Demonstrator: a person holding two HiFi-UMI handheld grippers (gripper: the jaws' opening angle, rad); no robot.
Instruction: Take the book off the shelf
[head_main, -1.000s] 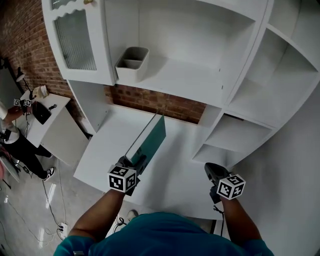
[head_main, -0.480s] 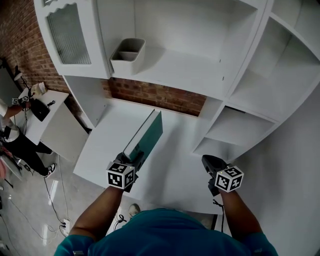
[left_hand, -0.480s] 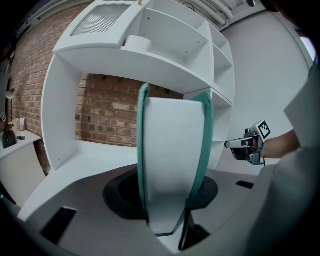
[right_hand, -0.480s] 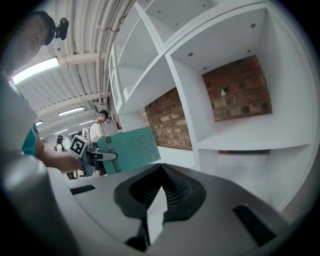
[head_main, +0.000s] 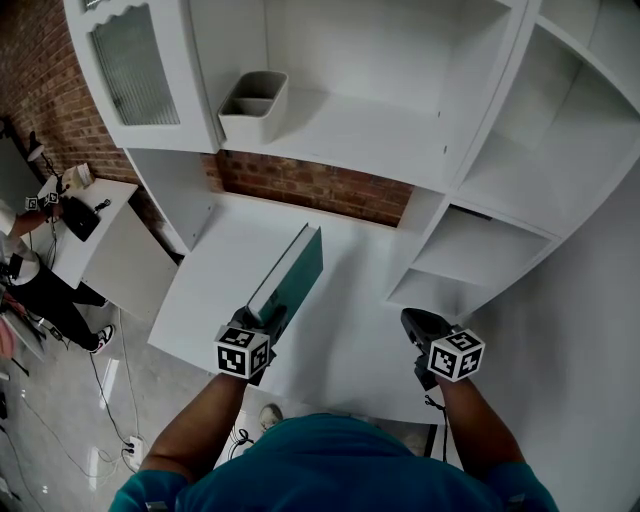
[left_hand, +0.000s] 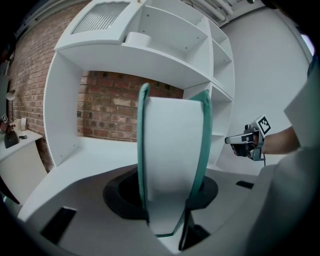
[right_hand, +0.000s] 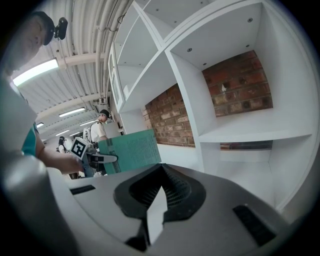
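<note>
The left gripper (head_main: 268, 322) is clamped on the book (head_main: 295, 275), one jaw on each teal cover at the book's near end. In the left gripper view the white page block (left_hand: 172, 165) fills the gap between the jaws, which stand about half apart round it. The book stands on edge, running from the gripper towards the far brick wall (head_main: 310, 185), over the left-middle of the white worktop (head_main: 360, 340). It is clear of the upper shelves (head_main: 400, 140). Whether its lower edge touches the worktop cannot be told.

The left forearm (head_main: 195, 425) reaches forward from the near edge, and its gripper points away and a little downward.

The right gripper (head_main: 410, 318) hangs over the near right of the worktop, well apart from the book, just before the low right-hand compartment (head_main: 470, 255). The right gripper view shows its jaws closed together with nothing between them. The right forearm (head_main: 470, 430) is stretched forward much like the left, and its gripper also tips slightly down.

A grey bin (head_main: 252, 105) sits on the shelf above the brick wall, at far left. A glass door (head_main: 130, 65) is beside it. A person (head_main: 30, 280) stands at the far left on the floor.
</note>
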